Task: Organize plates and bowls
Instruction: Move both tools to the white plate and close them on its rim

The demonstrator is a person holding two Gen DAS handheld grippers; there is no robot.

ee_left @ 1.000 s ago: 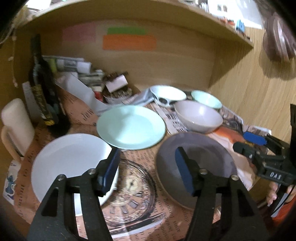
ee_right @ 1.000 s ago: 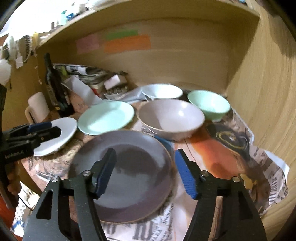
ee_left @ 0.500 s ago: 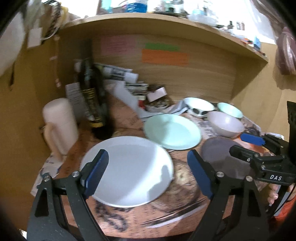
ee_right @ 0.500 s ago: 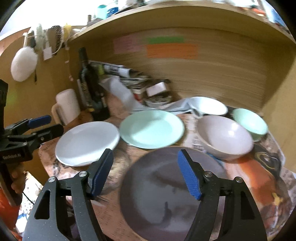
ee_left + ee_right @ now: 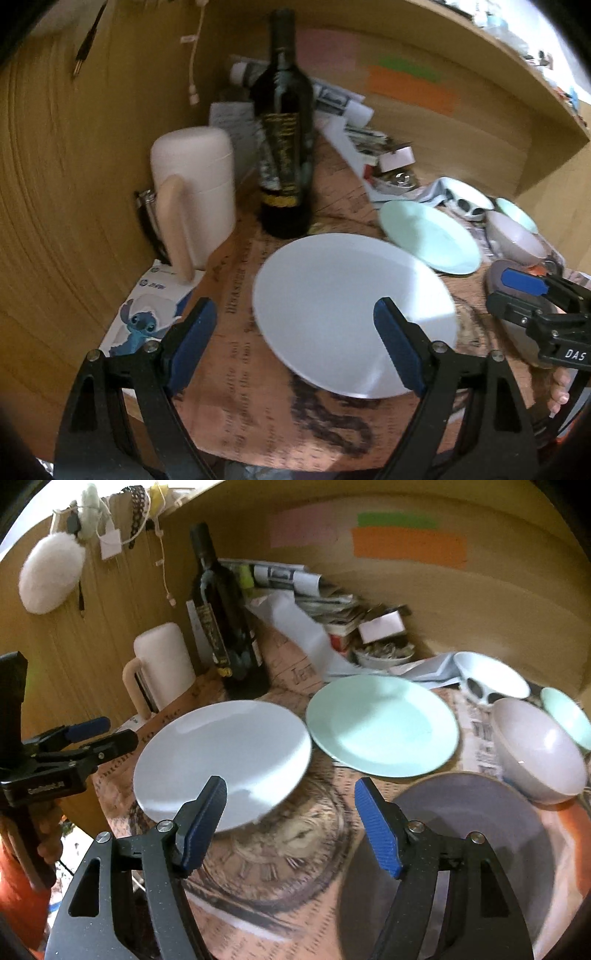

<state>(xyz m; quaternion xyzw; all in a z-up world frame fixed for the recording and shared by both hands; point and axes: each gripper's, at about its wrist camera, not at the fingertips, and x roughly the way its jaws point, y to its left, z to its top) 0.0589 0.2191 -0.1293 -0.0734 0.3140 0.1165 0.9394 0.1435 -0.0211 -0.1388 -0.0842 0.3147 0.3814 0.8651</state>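
Note:
A white plate (image 5: 351,310) lies on the newspaper-print cloth, with a mint plate (image 5: 432,236) behind it to the right. My left gripper (image 5: 295,343) hovers open over the white plate's near left rim, its pads touching nothing. My right gripper (image 5: 290,827) is open above the cloth between the white plate (image 5: 221,760) and a grey plate (image 5: 472,849), holding nothing. A lilac bowl (image 5: 539,749), a mint bowl (image 5: 569,716) and a white patterned bowl (image 5: 491,679) stand at the back right. Each gripper also appears in the other's view: the right gripper (image 5: 524,291), the left gripper (image 5: 85,738).
A dark wine bottle (image 5: 284,147) and a cream mug (image 5: 192,199) stand behind the white plate on the left. A Stitch-print box (image 5: 147,314) lies by the left wall. Papers and a small dish (image 5: 380,653) crowd the back. Wooden walls enclose three sides.
Both grippers have swung left, from the grey plate toward the white plate. The left gripper's jaws have spread wider. The plates and bowls have not moved.

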